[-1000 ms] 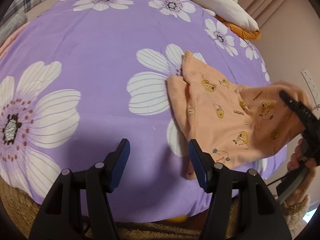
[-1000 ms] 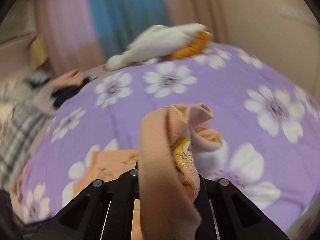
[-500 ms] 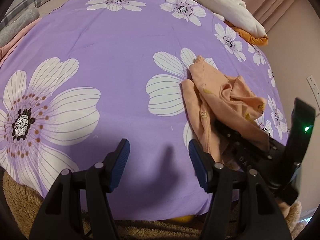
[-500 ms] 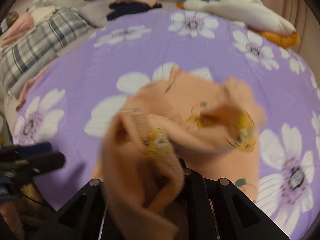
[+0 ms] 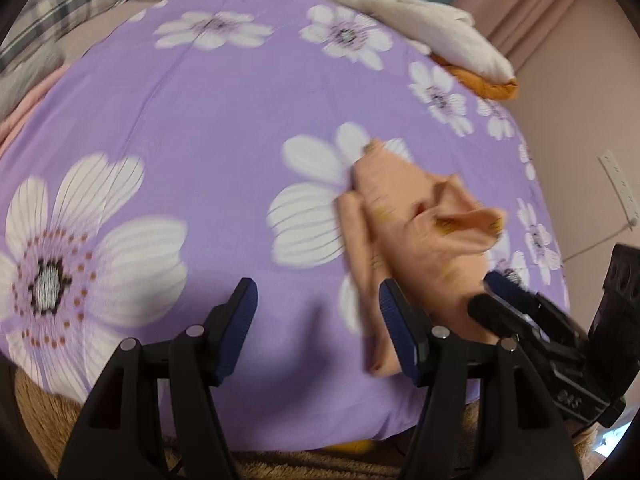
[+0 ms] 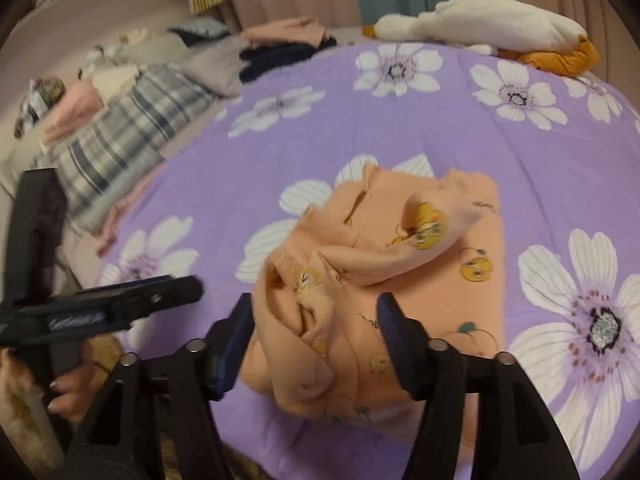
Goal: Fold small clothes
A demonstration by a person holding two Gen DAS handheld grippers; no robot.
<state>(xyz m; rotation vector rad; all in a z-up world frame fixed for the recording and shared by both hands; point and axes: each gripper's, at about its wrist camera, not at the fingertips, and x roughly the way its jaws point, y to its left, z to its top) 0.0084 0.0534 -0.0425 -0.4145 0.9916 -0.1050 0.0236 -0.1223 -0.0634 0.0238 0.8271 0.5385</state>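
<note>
Plainly, this is how it stands:

Garment: the peach garment (image 6: 404, 280) lies crumpled on the purple sheet (image 6: 280, 152), centre of the right wrist view and centre-right of the left wrist view (image 5: 416, 240). One flap is thrown loosely over the body; the layers are bunched, with no clean edge showing.

Progress: judged early. A rough first fold-over may be in place, but the cloth is not flat or squared, so smoothing and further folds look to be left.

Right gripper: the right gripper (image 6: 316, 320) sits low in its own frame with its jaws opening. Cloth lies between the blue pads (image 6: 394, 328), bulging close to the left one, but neither appears to press it. I read it as released.

Left gripper: the left gripper (image 5: 318, 320) hovers over bare sheet at the lower centre of its view, jaws apart, holding nothing. Its right pad stands in front of the garment's near edge; contact cannot be told.

Surroundings: a white plush toy (image 6: 480, 20) lies at the upper right, and folded clothes (image 6: 276, 40) at the upper left.
</note>
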